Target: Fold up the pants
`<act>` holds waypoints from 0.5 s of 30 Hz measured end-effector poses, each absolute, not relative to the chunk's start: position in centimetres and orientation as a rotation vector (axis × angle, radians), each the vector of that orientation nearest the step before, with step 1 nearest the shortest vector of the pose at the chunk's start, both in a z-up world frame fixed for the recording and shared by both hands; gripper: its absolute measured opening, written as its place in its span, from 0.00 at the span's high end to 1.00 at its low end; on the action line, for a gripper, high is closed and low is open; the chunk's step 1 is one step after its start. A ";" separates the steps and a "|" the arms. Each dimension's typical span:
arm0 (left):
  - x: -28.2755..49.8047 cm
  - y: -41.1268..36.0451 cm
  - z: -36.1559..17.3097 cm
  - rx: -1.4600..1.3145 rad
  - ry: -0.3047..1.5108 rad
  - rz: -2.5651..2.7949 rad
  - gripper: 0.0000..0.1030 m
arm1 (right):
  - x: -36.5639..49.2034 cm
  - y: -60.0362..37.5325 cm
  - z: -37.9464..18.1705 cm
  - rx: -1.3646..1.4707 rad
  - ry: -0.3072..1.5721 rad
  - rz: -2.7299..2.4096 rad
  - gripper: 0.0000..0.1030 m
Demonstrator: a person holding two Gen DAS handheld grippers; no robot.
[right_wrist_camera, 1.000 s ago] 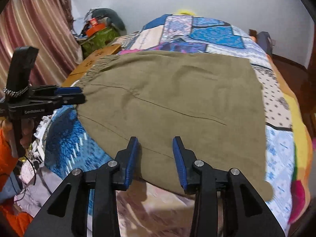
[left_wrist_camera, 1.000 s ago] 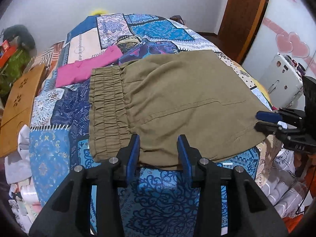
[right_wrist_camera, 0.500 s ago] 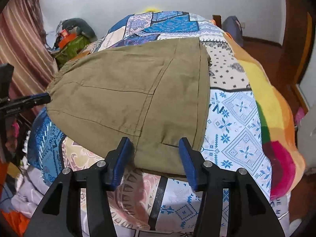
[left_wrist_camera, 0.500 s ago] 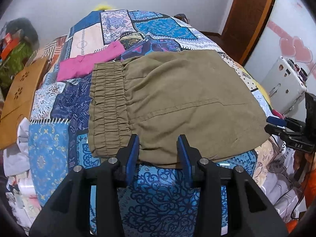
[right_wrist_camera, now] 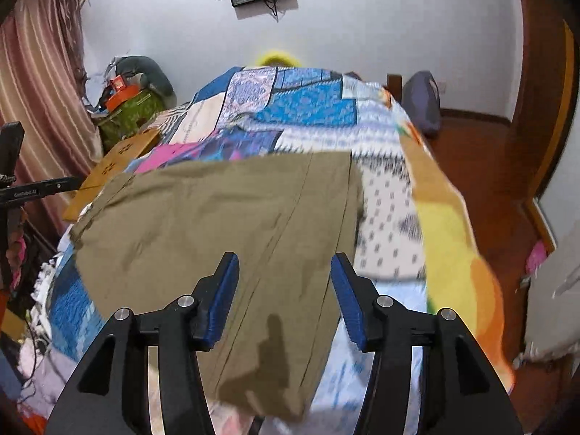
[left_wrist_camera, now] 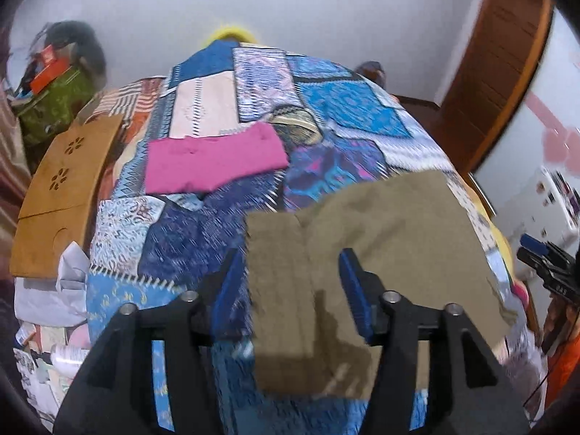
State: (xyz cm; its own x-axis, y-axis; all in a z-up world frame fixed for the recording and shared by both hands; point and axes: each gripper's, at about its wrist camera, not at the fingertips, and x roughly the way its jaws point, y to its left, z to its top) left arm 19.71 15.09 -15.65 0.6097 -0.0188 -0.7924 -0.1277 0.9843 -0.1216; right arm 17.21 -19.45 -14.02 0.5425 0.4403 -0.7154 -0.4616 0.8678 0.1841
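Note:
The olive-green pants lie folded flat on the patchwork bedspread. My left gripper is open, low over the pants' waistband end near the front edge of the bed. My right gripper is open over the other end of the pants, near their right side edge. Neither gripper holds cloth. The right gripper also shows at the right edge of the left wrist view, and the left one at the left edge of the right wrist view. Both views are motion-blurred.
A folded pink garment lies on the bed beyond the pants. A wooden board leans at the bed's left side, with clutter and a green bag behind it. A wooden door and a white appliance stand on the right.
Both grippers have moved forward and lower over the pants, the left toward the waistband end, the right toward the far side edge. Both stay open. The pants have not visibly moved.

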 end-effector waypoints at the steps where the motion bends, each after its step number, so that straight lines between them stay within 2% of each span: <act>1: 20.4 15.4 -15.8 -0.183 0.920 0.066 0.46 | 18.1 -19.2 -14.0 -0.040 0.836 0.535 0.49; 8: 25.4 16.6 -19.1 -0.223 1.006 0.060 0.45 | 24.4 -17.9 -15.7 -0.058 0.855 0.541 0.47; 10: 26.4 16.7 -20.0 -0.225 1.036 0.052 0.44 | 26.4 -17.4 -16.5 -0.056 0.865 0.553 0.44; 12: 27.2 16.7 -20.9 -0.218 1.062 0.046 0.43 | 28.4 -17.1 -17.4 -0.059 0.867 0.552 0.35; 15: 27.8 16.8 -21.8 -0.204 1.089 0.027 0.43 | 31.0 -16.6 -18.8 -0.061 0.893 0.551 0.35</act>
